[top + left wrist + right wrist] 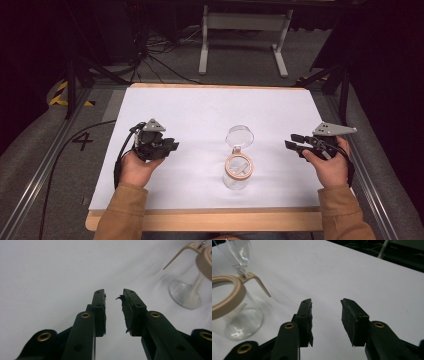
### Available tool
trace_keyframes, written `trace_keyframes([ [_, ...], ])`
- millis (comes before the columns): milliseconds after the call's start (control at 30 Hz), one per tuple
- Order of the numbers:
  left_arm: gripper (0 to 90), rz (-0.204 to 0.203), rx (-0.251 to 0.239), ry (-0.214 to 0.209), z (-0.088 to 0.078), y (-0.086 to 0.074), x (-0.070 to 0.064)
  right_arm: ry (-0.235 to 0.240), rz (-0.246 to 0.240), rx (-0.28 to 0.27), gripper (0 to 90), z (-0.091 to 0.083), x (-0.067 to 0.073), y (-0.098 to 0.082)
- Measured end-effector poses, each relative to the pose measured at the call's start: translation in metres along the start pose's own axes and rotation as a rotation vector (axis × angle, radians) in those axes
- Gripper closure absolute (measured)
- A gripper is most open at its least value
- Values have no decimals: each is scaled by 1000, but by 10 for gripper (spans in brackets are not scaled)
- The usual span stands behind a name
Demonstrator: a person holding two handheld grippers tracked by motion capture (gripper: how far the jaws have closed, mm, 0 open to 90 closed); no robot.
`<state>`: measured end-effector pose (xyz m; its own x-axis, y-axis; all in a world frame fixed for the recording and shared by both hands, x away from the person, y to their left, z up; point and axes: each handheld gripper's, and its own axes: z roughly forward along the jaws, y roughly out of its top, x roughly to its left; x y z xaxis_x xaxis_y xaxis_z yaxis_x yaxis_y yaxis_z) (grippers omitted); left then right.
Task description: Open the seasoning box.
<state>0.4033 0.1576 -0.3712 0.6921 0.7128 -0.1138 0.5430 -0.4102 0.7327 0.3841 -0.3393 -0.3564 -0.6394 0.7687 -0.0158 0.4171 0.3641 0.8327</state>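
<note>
Table (pixel 200 107): big white sheet on a wooden top, bare apart from the glassware, so both hands have open room either side of it.

Floor stuff: cables and a white frame leg (pixel 203 47) sit behind the table. The rest back there is too dark to make out.

Jar (pixel 238 171): clear glass jar with a tan ring round its mouth, standing upright near the front edge, roughly centred between the two hands. My guess is it's parked in the middle so either gripper can get at it. A tan lever (pixel 260 283) sticks off the ring, probably the clasp.

Lid (pixel 239 135): round clear lid swung open behind the jar and still hinged to it by the look of it, so the mouth is open. The hinge itself is tiny and hard to read from above.

Left gripper (pixel 170 147): held off to the left of the jar, well apart, pointing toward it. Jaws a little way open with nothing between them. In the left gripper view the jar (pixel 190 293) is cut off at the top right corner.

Right gripper (pixel 294 141): off to the right, also aimed at the jar and not touching it. Jaws parted wider than the left pair, holding nothing. The right gripper view has the jar (pixel 234 315) cropped at the left edge.

Pads: one of the left gripper's pads (pixel 126 312) looks frayed at the tip.
</note>
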Motion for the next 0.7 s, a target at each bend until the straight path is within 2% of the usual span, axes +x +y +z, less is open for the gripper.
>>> trace_keyframes([
  [100,711,-20,20,6,5,-2,4,-16,20,17,571,2,-6,-6],
  [200,703,-21,40,11,11,-4,8,-35,40,42,552,5,-14,-14],
  [267,700,-24,36,17,14,-6,10,-38,44,51,549,6,-16,-17],
  [533,685,-58,76,22,30,-15,19,-51,87,120,517,19,-29,-35],
  [600,679,-57,87,20,33,-18,22,-48,94,140,507,22,-32,-40],
  [700,673,-73,101,17,37,-21,24,-58,74,173,504,28,-35,-45],
])
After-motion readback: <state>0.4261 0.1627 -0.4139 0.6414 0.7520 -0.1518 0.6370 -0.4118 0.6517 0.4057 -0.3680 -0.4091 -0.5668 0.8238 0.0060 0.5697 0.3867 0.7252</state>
